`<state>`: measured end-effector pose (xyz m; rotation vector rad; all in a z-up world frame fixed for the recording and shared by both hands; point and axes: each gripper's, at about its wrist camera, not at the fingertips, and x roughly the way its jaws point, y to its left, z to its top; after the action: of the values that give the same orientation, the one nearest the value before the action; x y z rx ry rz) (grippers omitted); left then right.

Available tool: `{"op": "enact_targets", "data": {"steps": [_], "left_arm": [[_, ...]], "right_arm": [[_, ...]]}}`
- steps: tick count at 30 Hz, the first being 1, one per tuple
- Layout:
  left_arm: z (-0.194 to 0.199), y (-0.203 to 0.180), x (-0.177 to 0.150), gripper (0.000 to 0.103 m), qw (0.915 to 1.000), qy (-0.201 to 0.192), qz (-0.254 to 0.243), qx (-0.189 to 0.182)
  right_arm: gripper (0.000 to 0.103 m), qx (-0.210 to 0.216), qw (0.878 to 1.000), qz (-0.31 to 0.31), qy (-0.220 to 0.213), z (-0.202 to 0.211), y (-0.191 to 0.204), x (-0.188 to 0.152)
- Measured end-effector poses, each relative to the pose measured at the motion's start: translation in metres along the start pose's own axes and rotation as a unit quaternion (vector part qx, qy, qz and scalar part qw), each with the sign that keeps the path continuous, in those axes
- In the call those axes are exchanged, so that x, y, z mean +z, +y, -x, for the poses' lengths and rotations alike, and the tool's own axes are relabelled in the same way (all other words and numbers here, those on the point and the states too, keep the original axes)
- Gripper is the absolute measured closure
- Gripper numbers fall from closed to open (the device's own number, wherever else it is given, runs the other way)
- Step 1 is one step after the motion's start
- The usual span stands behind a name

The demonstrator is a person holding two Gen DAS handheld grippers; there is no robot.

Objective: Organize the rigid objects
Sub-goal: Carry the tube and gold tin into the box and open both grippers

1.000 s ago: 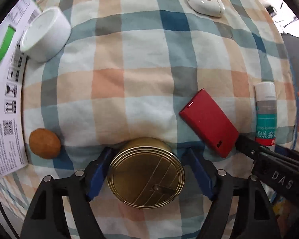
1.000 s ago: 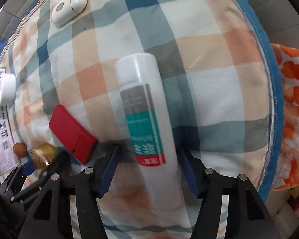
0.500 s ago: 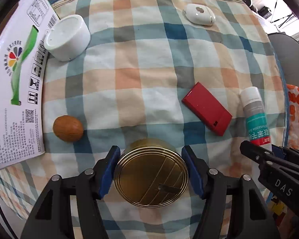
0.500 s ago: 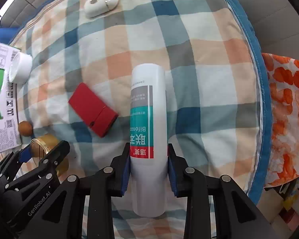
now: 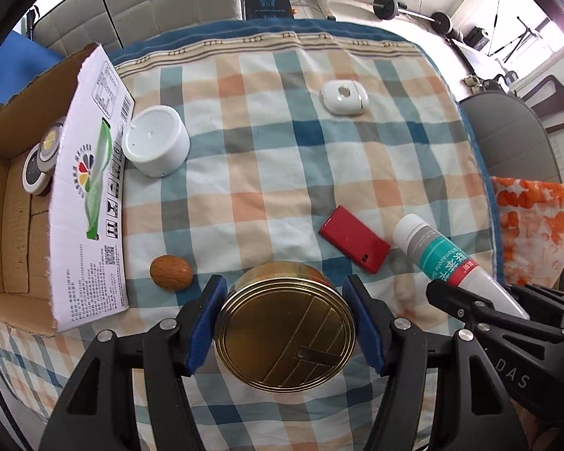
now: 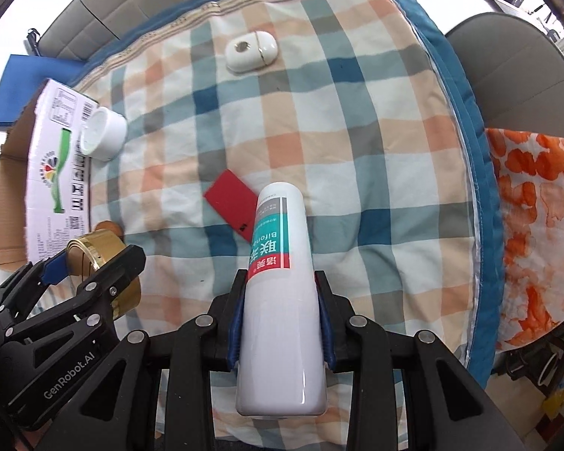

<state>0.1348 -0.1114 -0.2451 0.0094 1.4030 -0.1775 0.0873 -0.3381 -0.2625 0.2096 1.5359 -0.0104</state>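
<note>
My left gripper (image 5: 285,323) is shut on a round gold tin (image 5: 285,332) and holds it above the checked cloth (image 5: 282,150). My right gripper (image 6: 280,312) is shut on a white tube with a teal and red label (image 6: 280,300), lifted off the cloth; the tube also shows in the left wrist view (image 5: 440,255). On the cloth lie a red flat case (image 5: 353,238), a white round jar (image 5: 156,144), a white oval device (image 5: 344,97) and a brown nut-like ball (image 5: 170,272). An open cardboard box (image 5: 90,195) stands at the left.
Two small round tins (image 5: 41,158) lie inside the box. An orange patterned cloth (image 6: 537,225) lies off the right edge of the cushion. A grey chair (image 6: 515,71) stands at the far right. A padded sofa back (image 5: 150,3) is behind.
Both grippers closed on their objects and rose: the left lifted the gold tin, the right closed on the tube and lifted it. The view now takes in the whole cloth and the box.
</note>
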Motion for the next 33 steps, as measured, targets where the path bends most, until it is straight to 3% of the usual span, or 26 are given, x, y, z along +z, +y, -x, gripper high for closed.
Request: {"op": "enact_targets", "data": {"steps": [4, 7, 16, 25, 33], "left_arm": [[0.021, 0.01, 0.013, 0.041, 0.9998, -0.015, 0.007, -0.015], [0.019, 0.007, 0.028, 0.041, 0.9993, -0.031, 0.007, -0.02], [0.078, 0.041, 0.044, 0.041, 0.995, -0.093, 0.023, -0.029], [0.122, 0.135, 0.051, 0.041, 0.9885, -0.138, 0.061, -0.005], [0.107, 0.26, 0.053, 0.041, 0.9879, -0.122, 0.096, -0.001]], "right_arm": [[0.069, 0.01, 1.0, 0.006, -0.01, 0.023, -0.004, 0.014], [0.069, 0.019, 1.0, 0.01, -0.016, 0.024, 0.02, 0.032], [0.069, 0.053, 0.997, 0.041, -0.044, 0.061, 0.074, 0.046], [0.069, 0.092, 0.989, 0.1, -0.066, 0.097, 0.175, 0.056], [0.069, 0.096, 0.988, 0.105, -0.056, 0.062, 0.297, 0.068]]}}
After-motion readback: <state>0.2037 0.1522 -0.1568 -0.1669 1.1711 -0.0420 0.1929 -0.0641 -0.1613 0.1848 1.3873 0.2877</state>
